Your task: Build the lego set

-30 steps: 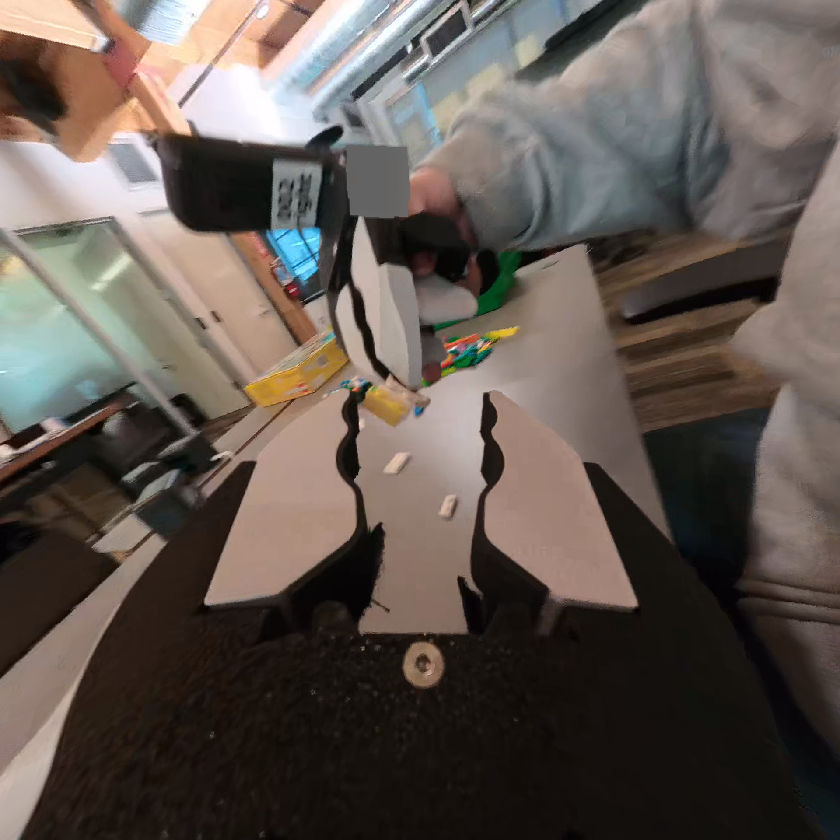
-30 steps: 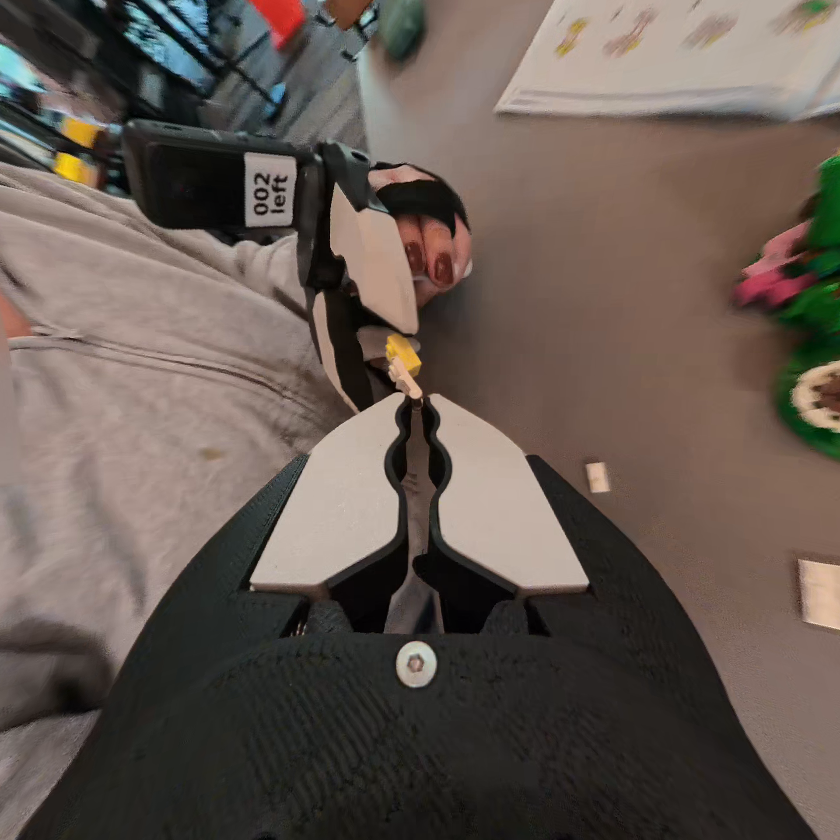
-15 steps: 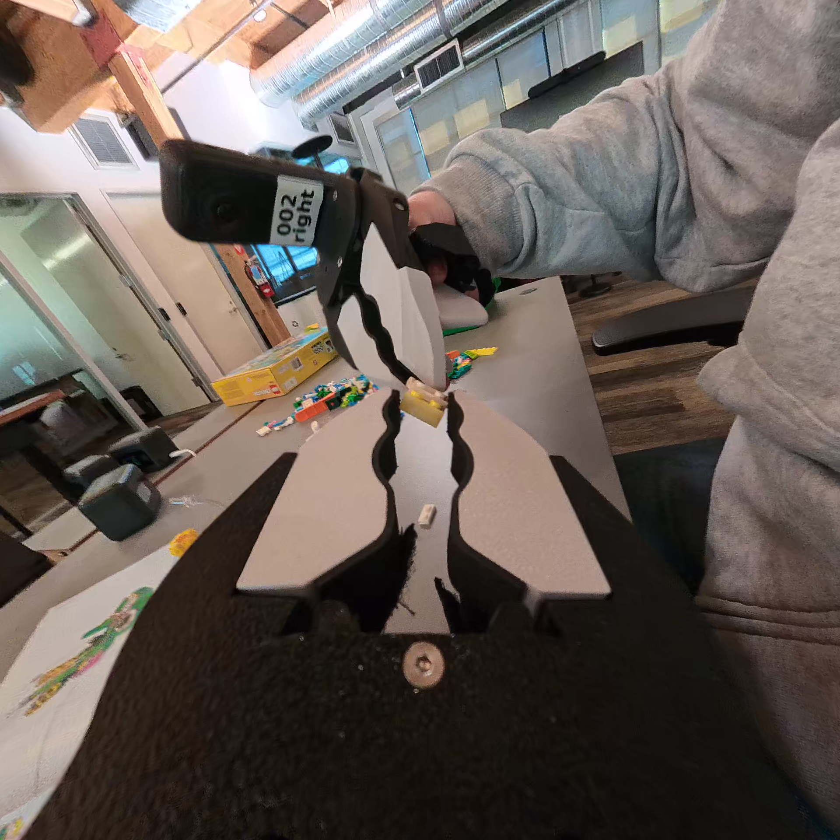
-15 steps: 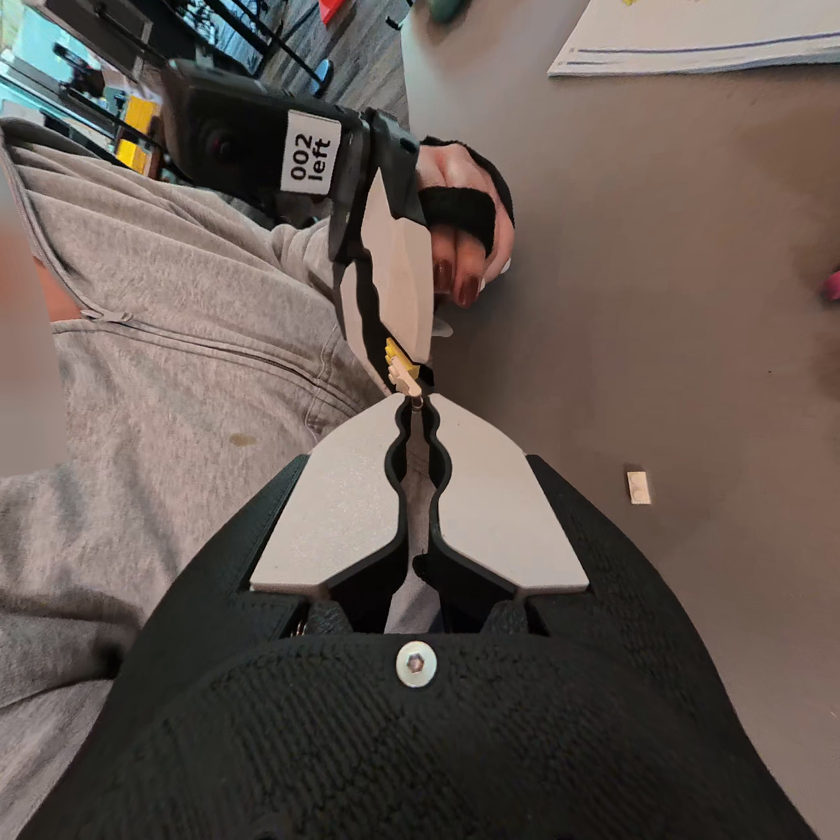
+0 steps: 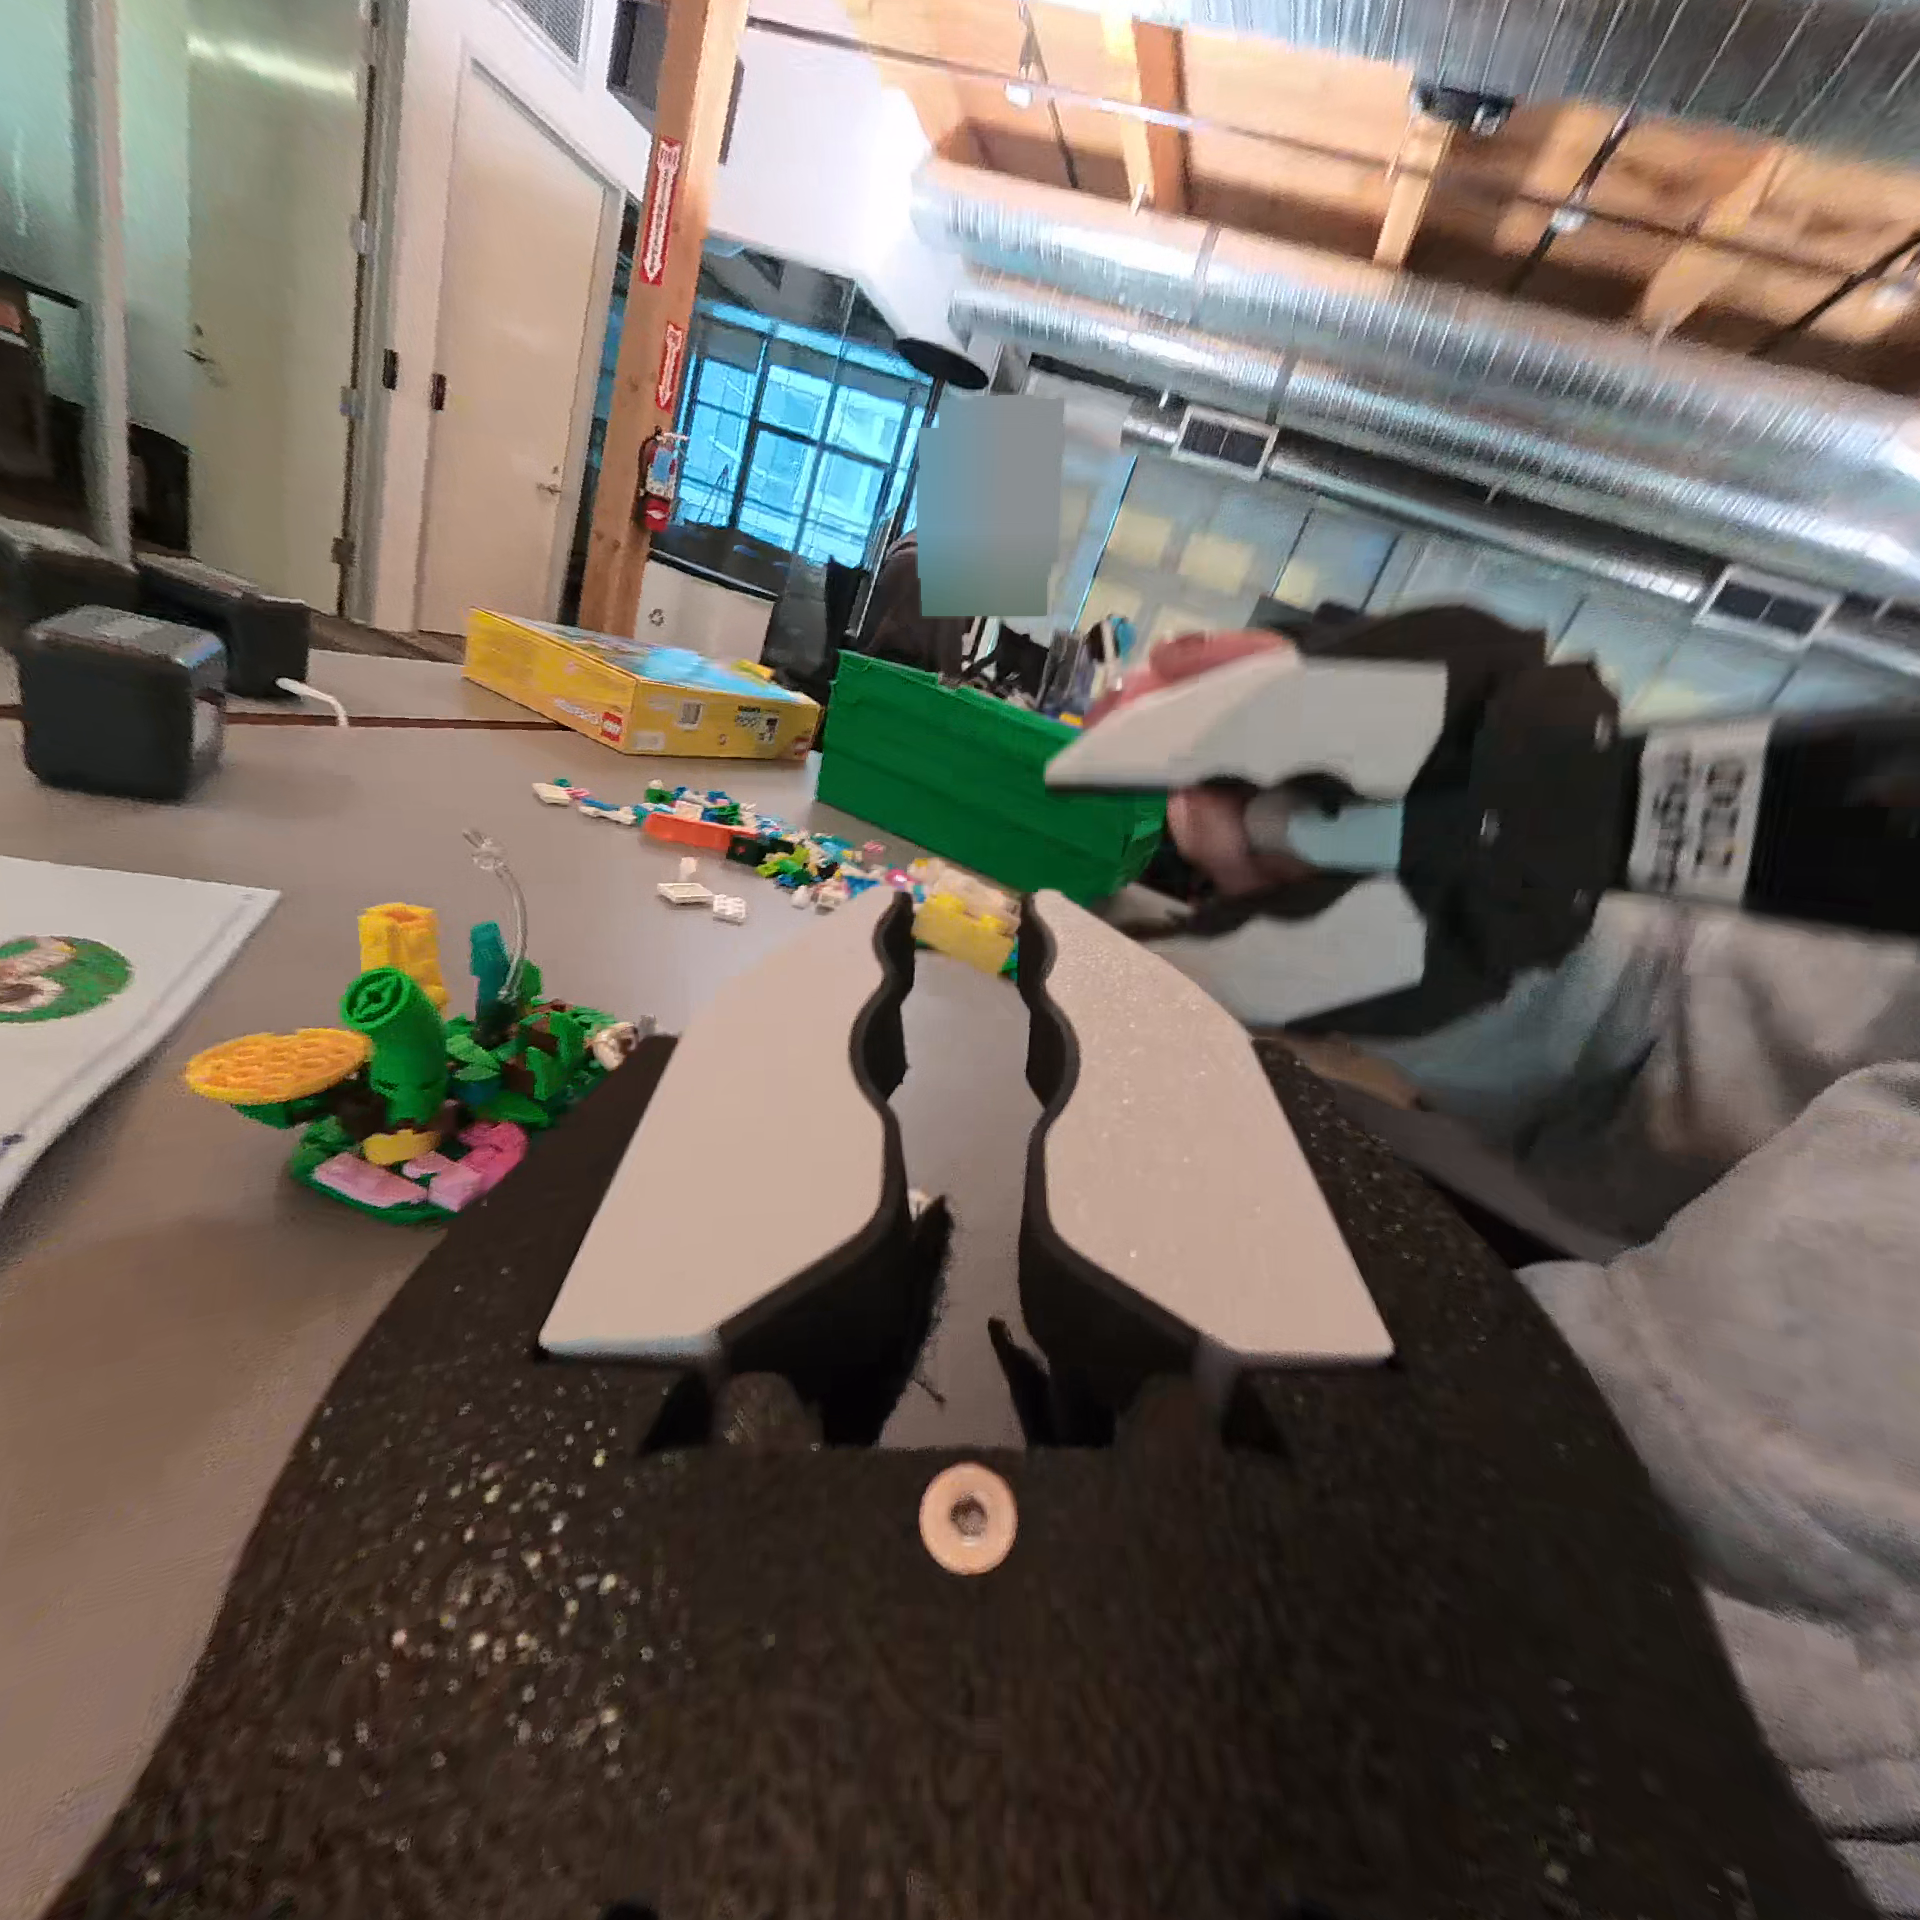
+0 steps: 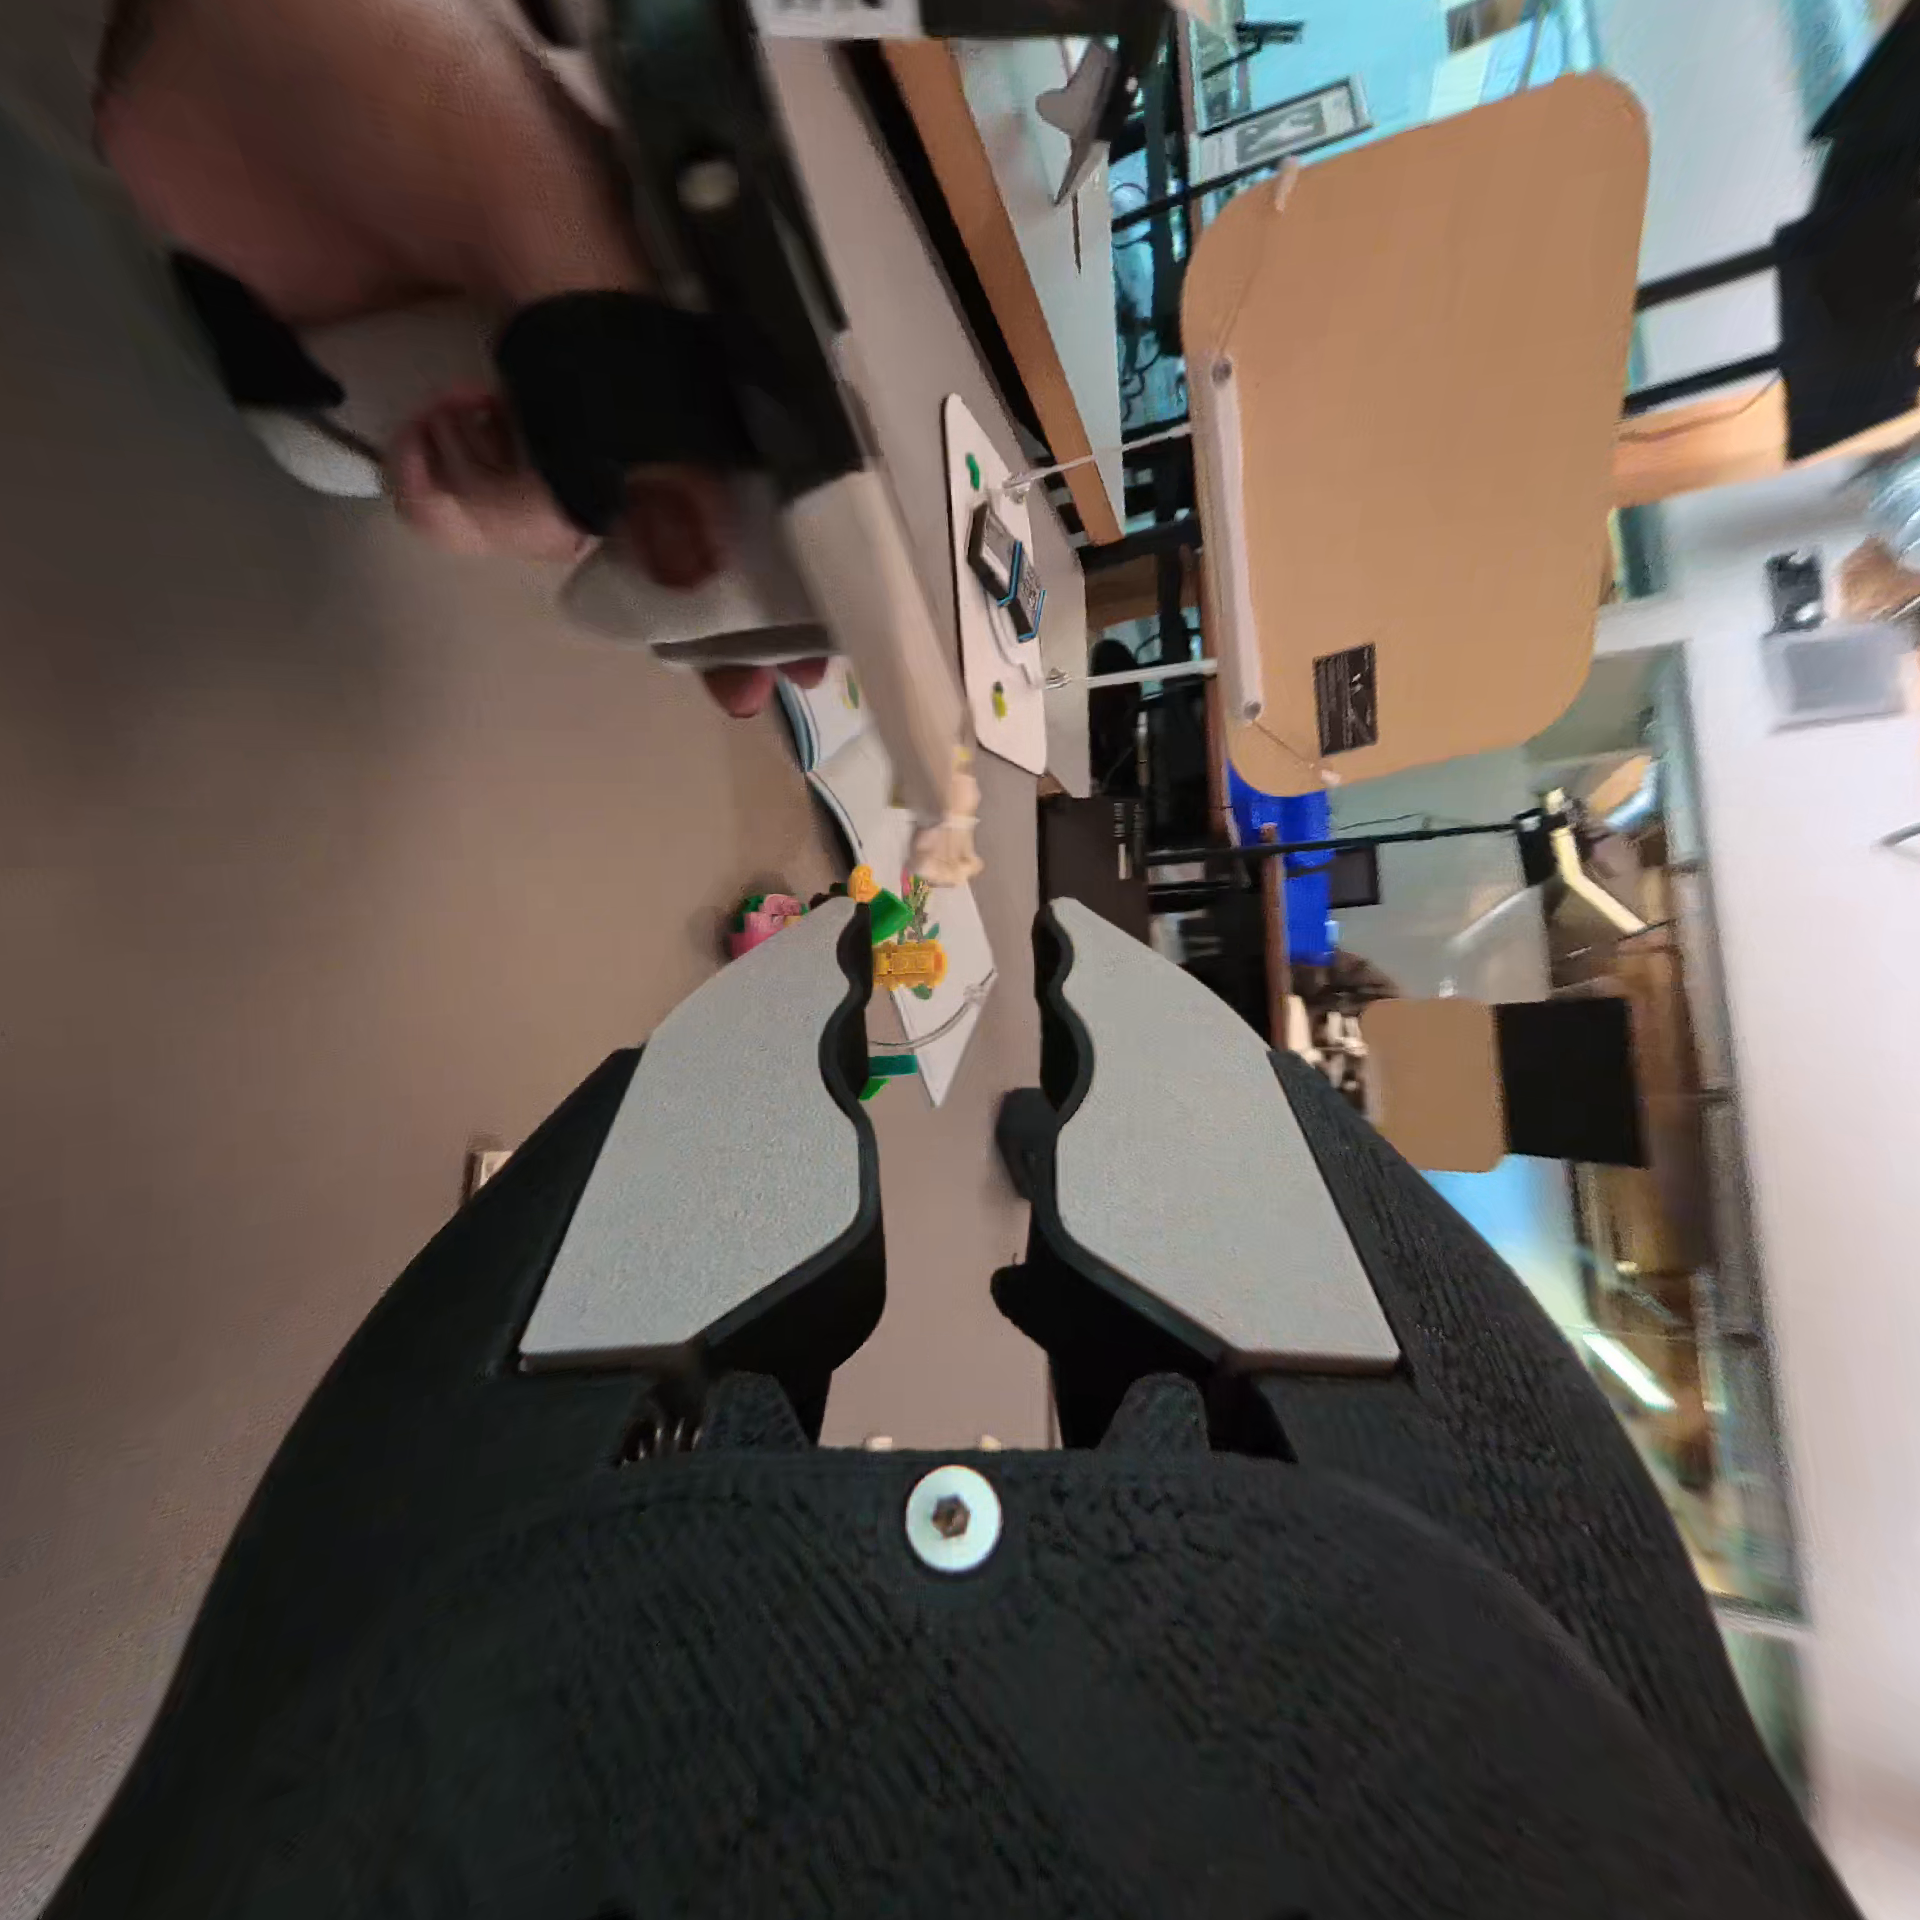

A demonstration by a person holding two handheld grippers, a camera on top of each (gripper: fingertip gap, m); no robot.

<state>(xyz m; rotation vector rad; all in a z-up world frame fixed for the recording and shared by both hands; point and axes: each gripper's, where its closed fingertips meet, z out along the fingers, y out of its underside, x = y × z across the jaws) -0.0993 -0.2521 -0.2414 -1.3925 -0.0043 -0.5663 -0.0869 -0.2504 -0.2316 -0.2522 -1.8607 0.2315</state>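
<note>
Left gripper (image 5: 964, 914): jaws narrow, clamped on a small yellow-and-white brick assembly (image 5: 968, 928) at the tips, above the bench (image 5: 312, 790).
Right gripper (image 6: 948, 920): jaws wide apart, holding nothing.
Lego model (image 5: 400, 1081): green plant build with a yellow disc and pink pieces, standing on the bench left of the left gripper.
Loose bricks (image 5: 748, 847): scattered beyond, near the green bin (image 5: 956, 800) and yellow box (image 5: 634, 691).

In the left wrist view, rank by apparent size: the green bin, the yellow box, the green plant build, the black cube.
1. green bin
2. yellow box and green plant build: look alike, but the build is nearer
3. black cube
</note>
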